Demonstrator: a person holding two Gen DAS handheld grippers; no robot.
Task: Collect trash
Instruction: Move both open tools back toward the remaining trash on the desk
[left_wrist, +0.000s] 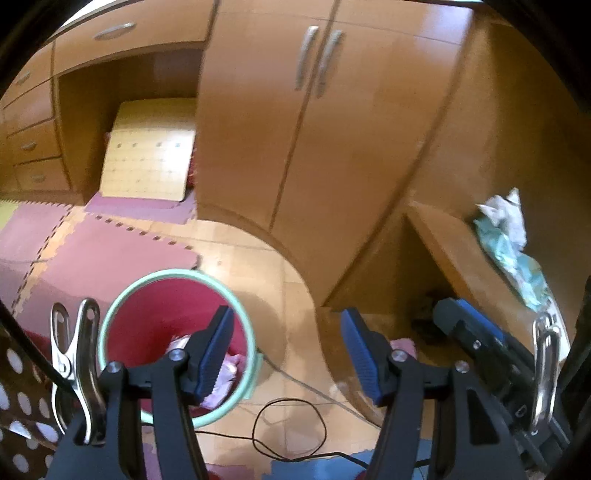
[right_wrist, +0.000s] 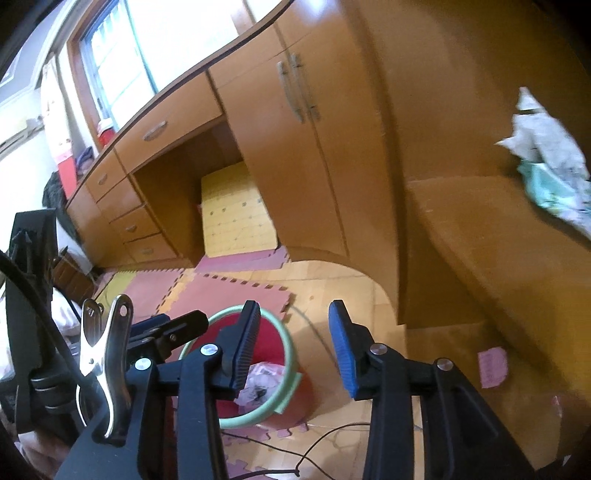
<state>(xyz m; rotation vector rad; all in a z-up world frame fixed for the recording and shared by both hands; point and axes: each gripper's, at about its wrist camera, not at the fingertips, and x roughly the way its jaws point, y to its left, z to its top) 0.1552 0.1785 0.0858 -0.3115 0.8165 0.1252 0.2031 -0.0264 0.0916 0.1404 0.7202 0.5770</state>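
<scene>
Across the far wall runs a honey-coloured wooden wardrobe (left_wrist: 303, 122), its double doors closed, with a drawer unit (right_wrist: 122, 206) and an open kneehole beside it where a yellow patterned mat (left_wrist: 151, 155) leans. Pink foam puzzle mats (left_wrist: 92, 254) cover part of the pale tiled floor, and a thin black cable (left_wrist: 288, 428) loops over the bare tiles.

Beside the wardrobe stands a low wooden shelf (right_wrist: 480, 236), smooth and a little scuffed. At its far end lies what looks like the next piece of trash: a crumpled white paper wad (right_wrist: 543, 140) resting on a teal plastic packet (right_wrist: 550, 188). I would judge both very light and soft; the paper will crush rather than resist, and the packet looks slick, so pinching the raised paper folds at the top seems safer than sliding under the film.

On the floor sits a red waste bin (left_wrist: 155, 321) with a mint-green rim, already holding pink and white scraps (right_wrist: 258, 384). A small pink slip (right_wrist: 493, 367) lies on the lower wooden step.

Nearest me, the left gripper (left_wrist: 286, 354) hangs above the bin's edge with its blue pads parted and nothing between them. The right gripper (right_wrist: 295, 350) is likewise spread and empty.
</scene>
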